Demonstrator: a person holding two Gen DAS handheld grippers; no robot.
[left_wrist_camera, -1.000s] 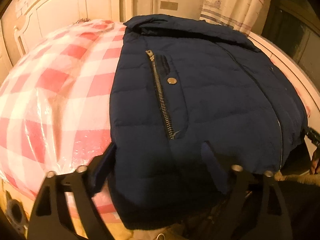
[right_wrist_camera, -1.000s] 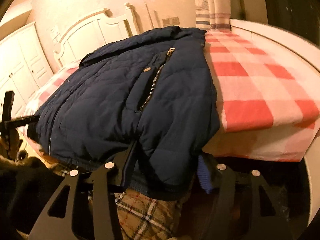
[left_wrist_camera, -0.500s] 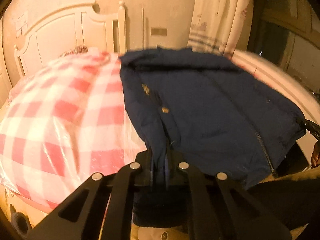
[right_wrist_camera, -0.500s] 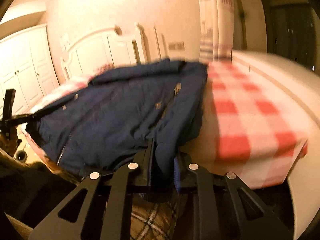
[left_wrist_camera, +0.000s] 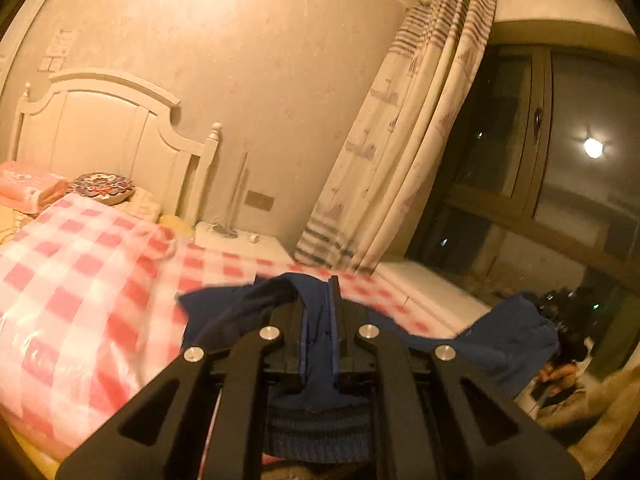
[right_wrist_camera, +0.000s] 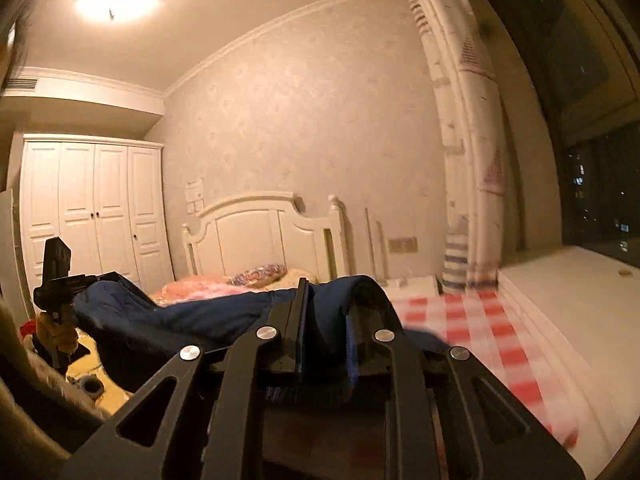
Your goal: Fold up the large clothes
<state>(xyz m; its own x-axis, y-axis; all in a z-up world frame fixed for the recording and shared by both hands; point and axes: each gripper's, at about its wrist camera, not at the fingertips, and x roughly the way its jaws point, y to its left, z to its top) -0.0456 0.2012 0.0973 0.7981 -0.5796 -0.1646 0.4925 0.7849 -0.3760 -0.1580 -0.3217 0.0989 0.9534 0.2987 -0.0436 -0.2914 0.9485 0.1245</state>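
Observation:
A large navy padded jacket (left_wrist_camera: 224, 312) is lifted above the bed, which is covered by a red-and-white checked sheet (left_wrist_camera: 80, 280). My left gripper (left_wrist_camera: 318, 304) is shut on the jacket's hem, with navy fabric pinched between its black fingers. My right gripper (right_wrist_camera: 326, 308) is shut on the other end of the hem. The jacket (right_wrist_camera: 192, 320) hangs stretched between the two grippers. The left gripper also shows at the far left of the right wrist view (right_wrist_camera: 56, 280). Most of the jacket is hidden below the fingers.
A white headboard (left_wrist_camera: 104, 140) and pillows (left_wrist_camera: 32, 188) stand at the bed's far end. A striped curtain (left_wrist_camera: 400, 140) and a dark window (left_wrist_camera: 560, 160) are on the right. A white wardrobe (right_wrist_camera: 92, 216) stands at the left. A white ledge (right_wrist_camera: 568, 292) runs under the window.
Both grippers closed on the jacket's hem and lifted it off the bed. Both cameras have tilted up, and the jacket now hangs between them instead of lying flat.

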